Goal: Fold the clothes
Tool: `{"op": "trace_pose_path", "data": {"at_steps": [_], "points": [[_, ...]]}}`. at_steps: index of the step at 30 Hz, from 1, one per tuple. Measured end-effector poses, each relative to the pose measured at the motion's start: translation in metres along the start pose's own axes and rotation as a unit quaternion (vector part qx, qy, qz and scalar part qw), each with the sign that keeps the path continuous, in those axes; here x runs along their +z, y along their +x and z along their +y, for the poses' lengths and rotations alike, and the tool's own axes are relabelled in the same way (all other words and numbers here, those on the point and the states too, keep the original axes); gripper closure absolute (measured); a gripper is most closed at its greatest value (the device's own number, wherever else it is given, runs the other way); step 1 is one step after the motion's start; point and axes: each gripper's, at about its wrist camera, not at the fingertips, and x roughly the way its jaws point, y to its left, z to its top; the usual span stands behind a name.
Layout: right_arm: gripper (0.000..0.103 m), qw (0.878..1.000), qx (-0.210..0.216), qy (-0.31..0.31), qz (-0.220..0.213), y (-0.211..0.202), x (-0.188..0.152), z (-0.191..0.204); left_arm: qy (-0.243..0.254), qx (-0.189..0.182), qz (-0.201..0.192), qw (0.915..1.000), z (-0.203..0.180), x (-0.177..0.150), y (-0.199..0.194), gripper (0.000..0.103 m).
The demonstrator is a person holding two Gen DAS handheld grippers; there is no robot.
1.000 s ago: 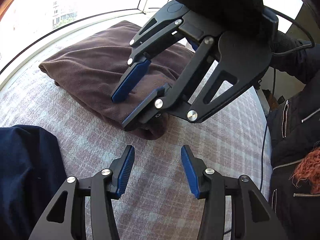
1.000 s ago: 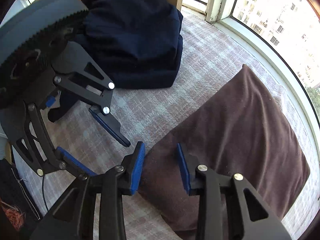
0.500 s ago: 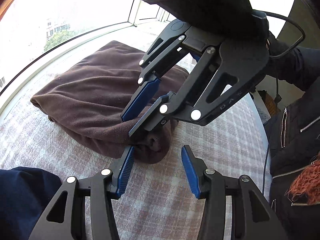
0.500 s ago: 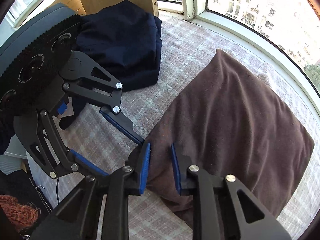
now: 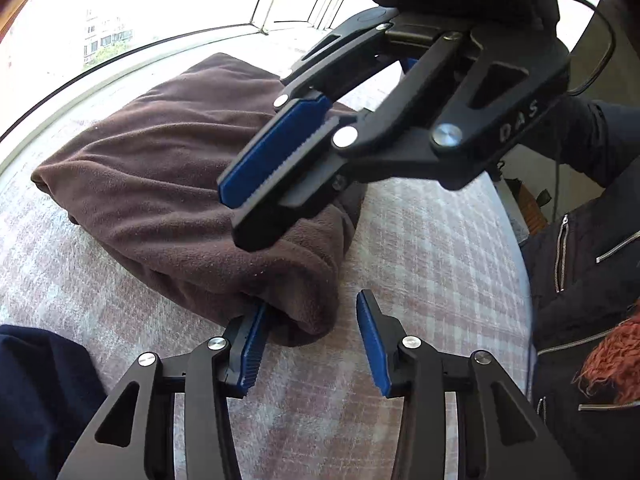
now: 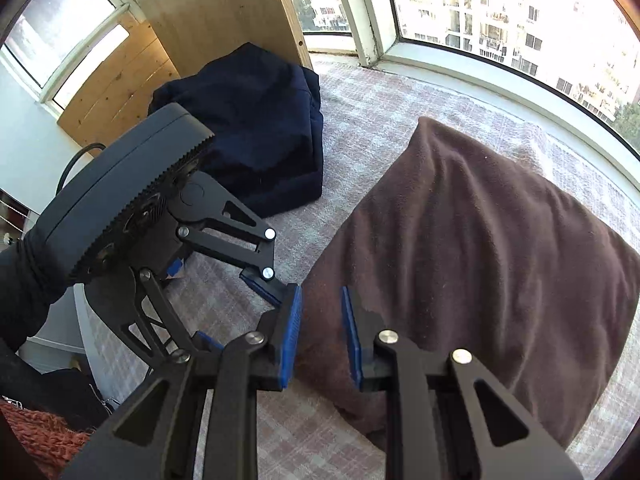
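On the plaid cloth by the window, we note the right gripper now pinches the brown garment corner where it hung spread, while the left gripper is closing around the same corner, so a lift seems imminent.

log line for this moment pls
task: fold clothes | left gripper: closing, corner of brown fleece between jaws | right gripper: narrow over fleece, grip unclear

Raised letters "DAS", on the right tongs (black arm link)
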Motion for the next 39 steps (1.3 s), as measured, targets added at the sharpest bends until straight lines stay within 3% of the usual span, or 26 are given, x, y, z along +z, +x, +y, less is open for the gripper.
{"op": "trace_pose_path", "data": {"at_steps": [2, 4, 7, 11, 13, 15, 18, 20, 22, 24, 26, 27, 29, 35, 37, 39], "points": [[0.082, 1.000, -0.009, 0.003, -0.007, -0.001, 0.000, -0.003, 0.000, -0.014, 0.003, 0.9999, -0.004, -0.005, -0.001, 0.063], [0.082, 0.999, -0.036, -0.007, 0.011, 0.009, -0.001, -0.002, 0.002, -0.010, 0.011, 0.9999, -0.003, -0.001, 0.010, 0.063], [0.083, 0.998, -0.037, -0.025, 0.035, 0.035, -0.004, 0.004, -0.012, -0.017, 0.007, 0.9998, -0.005, 0.001, 0.016, 0.058], [0.082, 0.995, -0.065, -0.058, 0.047, 0.051, -0.005, 0.013, 0.001, 0.012, 0.039, 0.9992, -0.015, -0.006, 0.017, 0.055], [0.082, 0.998, -0.045, -0.038, 0.028, 0.033, -0.005, 0.007, 0.005, 0.018, 0.053, 0.9984, -0.019, -0.006, 0.011, 0.056], [0.082, 0.999, -0.041, -0.014, -0.004, 0.007, -0.011, -0.006, 0.009, 0.050, 0.052, 0.9973, -0.021, -0.001, -0.003, 0.056], [0.079, 0.994, -0.090, 0.026, -0.051, -0.031, -0.028, -0.037, 0.012, 0.099, 0.016, 0.9949, -0.019, 0.023, -0.023, 0.053], [0.068, 0.989, -0.117, 0.065, -0.064, -0.048, -0.038, -0.067, 0.007, 0.127, -0.008, 0.9919, -0.010, 0.045, -0.026, 0.051], [0.065, 0.983, -0.137, 0.102, -0.071, -0.056, -0.049, -0.096, -0.012, 0.131, -0.023, 0.9910, 0.004, 0.064, -0.019, 0.048], [0.065, 0.980, -0.146, 0.122, -0.052, -0.046, -0.063, -0.119, -0.018, 0.142, -0.003, 0.9896, 0.023, 0.069, -0.001, 0.046], [0.064, 0.984, -0.134, 0.113, -0.029, -0.033, -0.074, -0.130, -0.033, 0.169, 0.065, 0.9830, 0.039, 0.062, 0.034, 0.046], [0.064, 0.986, -0.131, 0.103, -0.020, -0.031, -0.075, -0.130, -0.040, 0.167, 0.075, 0.9823, 0.043, 0.061, 0.037, 0.045], [0.064, 0.989, -0.129, 0.075, -0.006, -0.039, -0.067, -0.125, -0.039, 0.164, 0.071, 0.9831, 0.041, 0.066, 0.027, 0.046], [0.059, 0.989, -0.125, 0.036, -0.073, -0.064, -0.019, -0.148, -0.029, 0.182, 0.034, 0.9823, 0.058, 0.112, -0.005, 0.044], [0.059, 0.990, -0.111, 0.052, -0.074, -0.056, -0.017, -0.171, -0.041, 0.164, 0.022, 0.9854, 0.073, 0.126, -0.005, 0.044], [0.059, 0.990, -0.092, 0.075, -0.071, -0.046, -0.019, -0.197, -0.043, 0.176, 0.035, 0.9828, 0.095, 0.127, 0.012, 0.040]]}}
